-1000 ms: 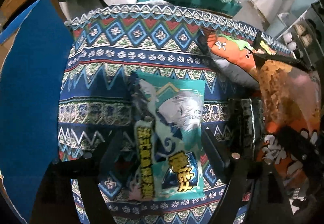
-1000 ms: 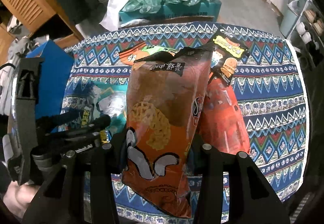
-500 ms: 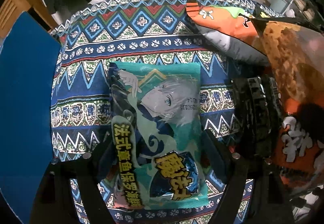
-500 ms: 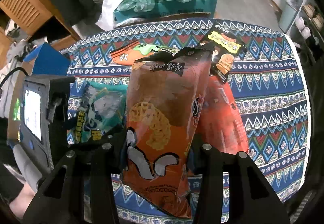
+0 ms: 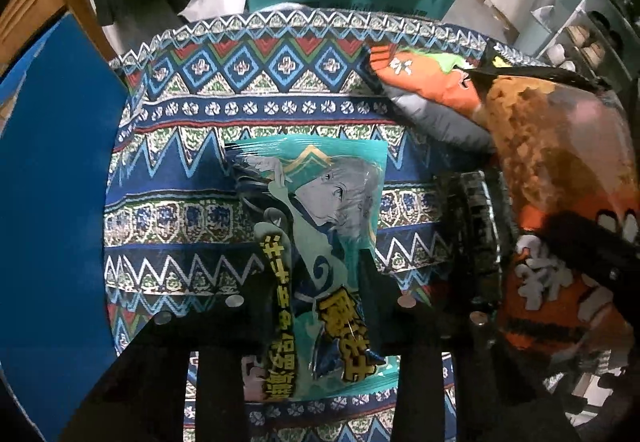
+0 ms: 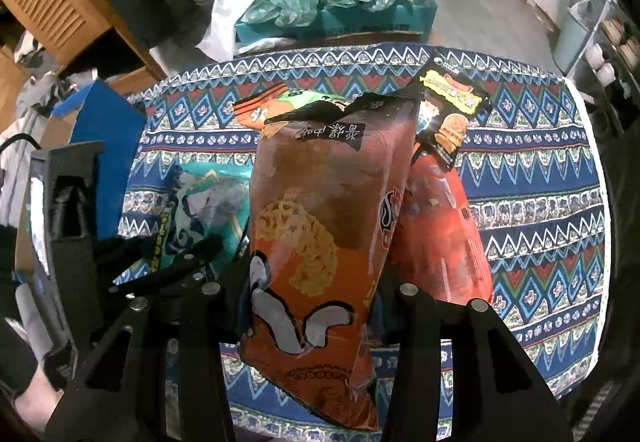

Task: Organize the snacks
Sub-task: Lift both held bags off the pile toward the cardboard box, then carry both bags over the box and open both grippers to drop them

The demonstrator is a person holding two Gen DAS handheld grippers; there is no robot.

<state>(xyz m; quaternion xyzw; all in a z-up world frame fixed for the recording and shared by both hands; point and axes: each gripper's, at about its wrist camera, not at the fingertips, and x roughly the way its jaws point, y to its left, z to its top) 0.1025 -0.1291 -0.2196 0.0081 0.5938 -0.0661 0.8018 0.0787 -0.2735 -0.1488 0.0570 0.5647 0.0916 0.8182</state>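
My left gripper is shut on a teal snack packet with an anime figure, pinching its lower part so the packet buckles; the packet also shows in the right wrist view. My right gripper is shut on a tall orange-brown chip bag and holds it upright above the table; it shows at the right of the left wrist view. The left gripper shows in the right wrist view, low left of the chip bag.
A round table with a blue patterned cloth bears a red bag, an orange-green bag and a black burger packet. A blue box stands at the left. A teal box with plastic bags lies beyond the table.
My left gripper has closed its jaws on the teal packet, which now buckles between them. The right gripper keeps holding the chip bag in the same place.
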